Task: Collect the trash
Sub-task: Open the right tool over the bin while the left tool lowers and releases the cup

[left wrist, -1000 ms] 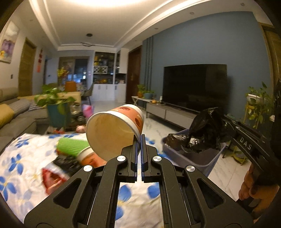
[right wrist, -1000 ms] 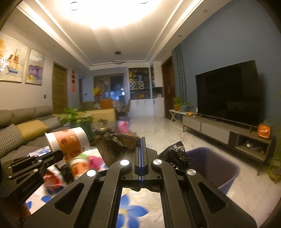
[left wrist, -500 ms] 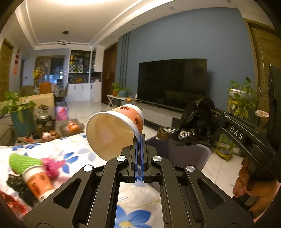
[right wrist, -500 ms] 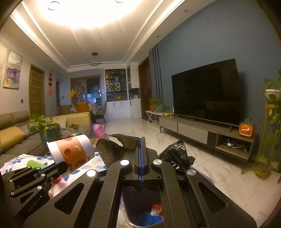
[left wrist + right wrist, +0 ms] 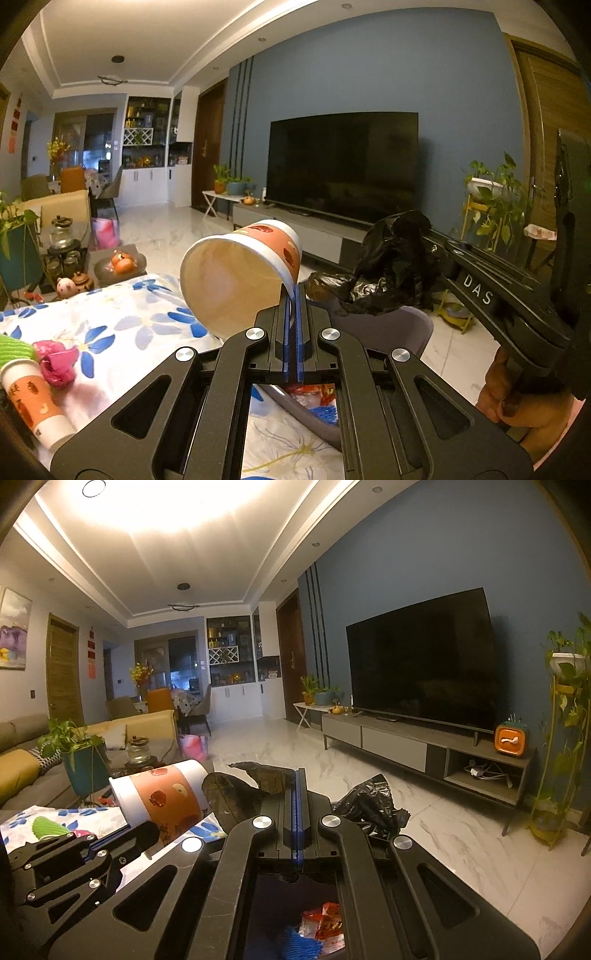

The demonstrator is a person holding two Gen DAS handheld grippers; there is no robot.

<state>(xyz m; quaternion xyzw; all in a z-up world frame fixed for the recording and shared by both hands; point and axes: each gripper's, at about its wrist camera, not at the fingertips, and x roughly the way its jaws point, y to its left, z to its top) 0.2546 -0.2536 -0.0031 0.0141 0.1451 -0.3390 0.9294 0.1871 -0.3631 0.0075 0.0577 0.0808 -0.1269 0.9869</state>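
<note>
- Two pieces of trash are in my grip, both carried toward the bin.
- My left gripper (image 5: 294, 295) has its fingers clenched on the rim of the paper cup (image 5: 236, 273), tilted above the flowered surface (image 5: 122, 325).
- My right gripper (image 5: 297, 775) pinches the black bag (image 5: 369, 806) over the grey bin (image 5: 388, 328).
- Next, I judge: bring the cup over the bin, then release.

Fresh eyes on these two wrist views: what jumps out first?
The paper cup with its fruit print, pinched by the rim in the left gripper and tipped sideways, fills the middle of the left view. To its right, the right gripper clamps crumpled black plastic bags over the grey bin. Behind, a big dark TV spans the blue wall.
</note>
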